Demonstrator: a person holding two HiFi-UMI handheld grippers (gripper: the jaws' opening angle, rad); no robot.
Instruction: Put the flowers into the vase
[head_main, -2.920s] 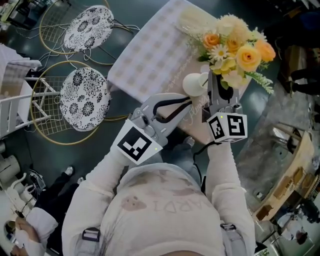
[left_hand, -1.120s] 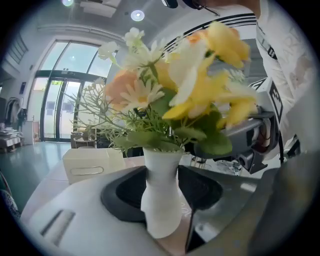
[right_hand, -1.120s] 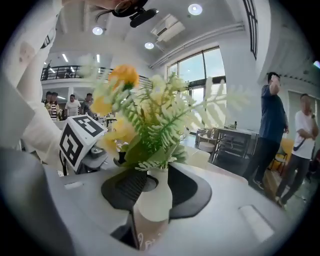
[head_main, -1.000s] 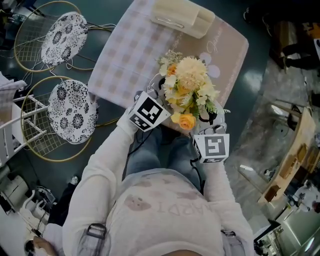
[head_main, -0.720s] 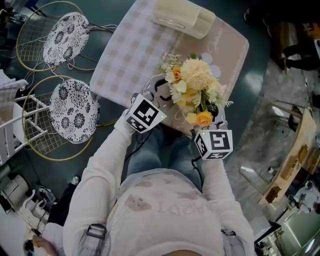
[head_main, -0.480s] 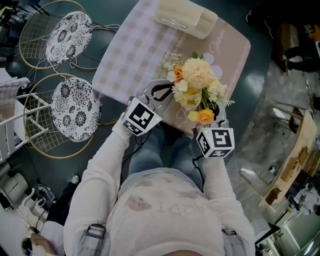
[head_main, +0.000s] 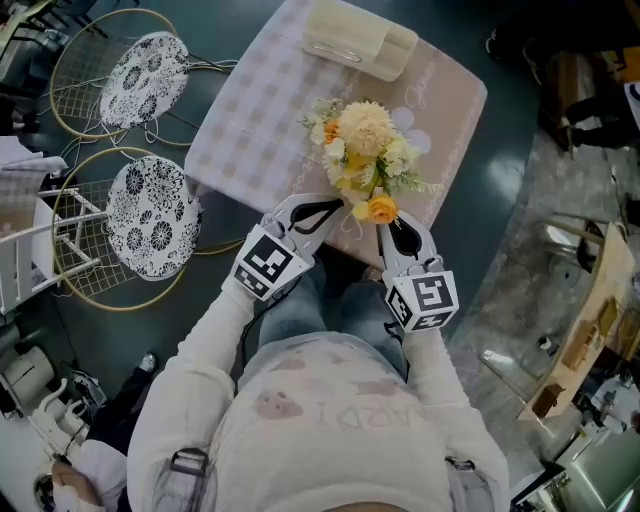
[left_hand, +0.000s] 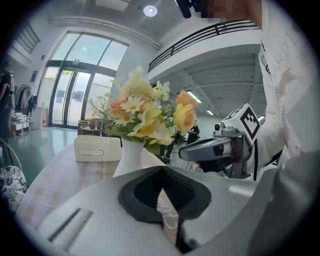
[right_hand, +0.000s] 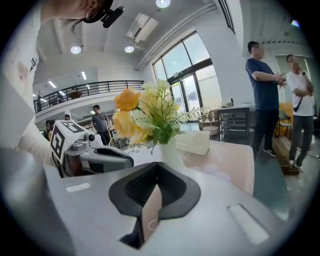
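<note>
The bouquet of yellow, orange and cream flowers (head_main: 365, 150) stands in a white vase (left_hand: 131, 156) on the table; in the head view the blooms hide the vase. The vase (right_hand: 169, 152) also shows in the right gripper view, upright under the flowers (right_hand: 150, 112). My left gripper (head_main: 325, 205) sits shut and empty at the table's near edge, just short of the vase on its left. My right gripper (head_main: 392, 222) is shut and empty too, near the lowest orange bloom. Each gripper view shows the other gripper beside the vase, apart from it.
A cream tissue box (head_main: 360, 40) lies at the far end of the checked tablecloth (head_main: 270, 110). Two wire chairs with patterned cushions (head_main: 150, 215) stand left of the table. Two people (right_hand: 265, 95) stand beyond the table in the right gripper view.
The right gripper let go of the bouquet, which now stands in the vase. Both grippers have drawn back from the vase toward the person.
</note>
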